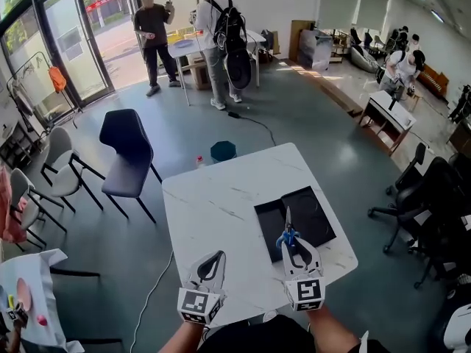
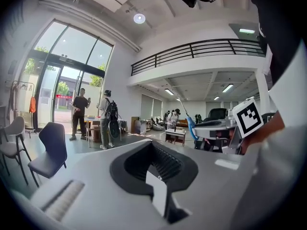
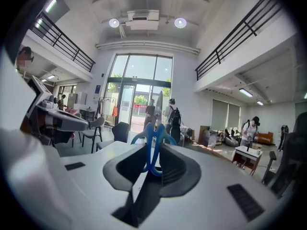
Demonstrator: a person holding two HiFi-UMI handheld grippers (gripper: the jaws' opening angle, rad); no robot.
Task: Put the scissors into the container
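Right gripper [image 1: 297, 250]: jaws pinching the blue-handled metal scissors [image 1: 287, 230] by the finger loops, blades pointing to 12 o'clock. Scissors held off the white marbled table [image 1: 221, 197], seen against the near edge of the flat black square container [image 1: 316, 212]. The container lies at 3 o'clock on the tabletop. Left gripper [image 1: 213, 262]: at 9 o'clock of the right, jaws pressed together, nothing between.
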